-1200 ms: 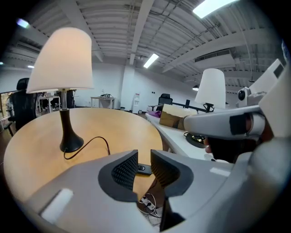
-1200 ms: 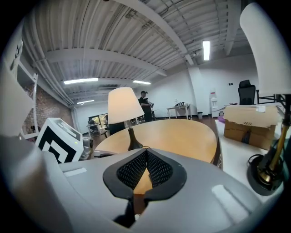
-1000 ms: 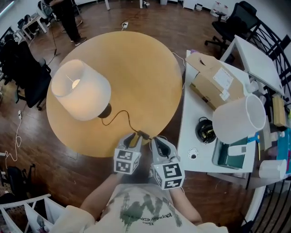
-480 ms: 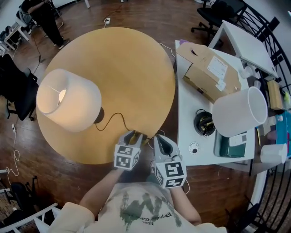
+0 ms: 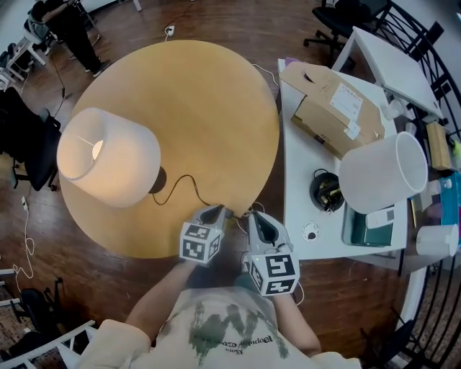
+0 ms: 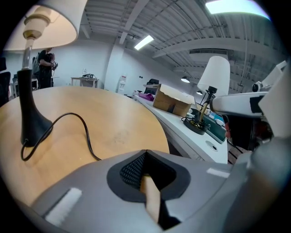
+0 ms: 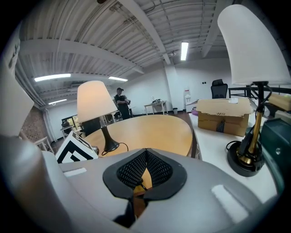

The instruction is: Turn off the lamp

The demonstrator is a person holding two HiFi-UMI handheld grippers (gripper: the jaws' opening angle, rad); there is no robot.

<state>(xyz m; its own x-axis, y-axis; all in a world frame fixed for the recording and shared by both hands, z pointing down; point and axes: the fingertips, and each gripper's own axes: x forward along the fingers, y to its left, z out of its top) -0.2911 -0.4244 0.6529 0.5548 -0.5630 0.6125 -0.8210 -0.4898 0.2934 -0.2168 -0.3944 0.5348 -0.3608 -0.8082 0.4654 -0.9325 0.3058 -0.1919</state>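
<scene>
The lamp [image 5: 108,158] stands on the round wooden table [image 5: 216,94] at the left, with its white shade glowing. Its black cord [image 5: 180,180] runs from the dark base [image 5: 157,179] to the table's near edge. My left gripper [image 5: 216,211] is shut at that edge, where the cord ends. In the left gripper view the cord [image 6: 84,132] slips under the closed jaws of the left gripper [image 6: 145,152]; what they press on is hidden. My right gripper [image 5: 253,216] sits just to the right, also shut. In the right gripper view the lit lamp [image 7: 95,102] shows beyond the right gripper [image 7: 146,151].
A white side table [image 5: 295,180] adjoins the round table on the right. It carries a cardboard box [image 5: 335,108], a second unlit lamp [image 5: 382,173] and a teal tray [image 5: 360,227]. Office chairs and a standing person [image 5: 68,21] are at the far left.
The left gripper's jaws have gone from open to shut at the cord's end. Both grippers have sunk slightly toward the table edge. The lamp stays lit.
</scene>
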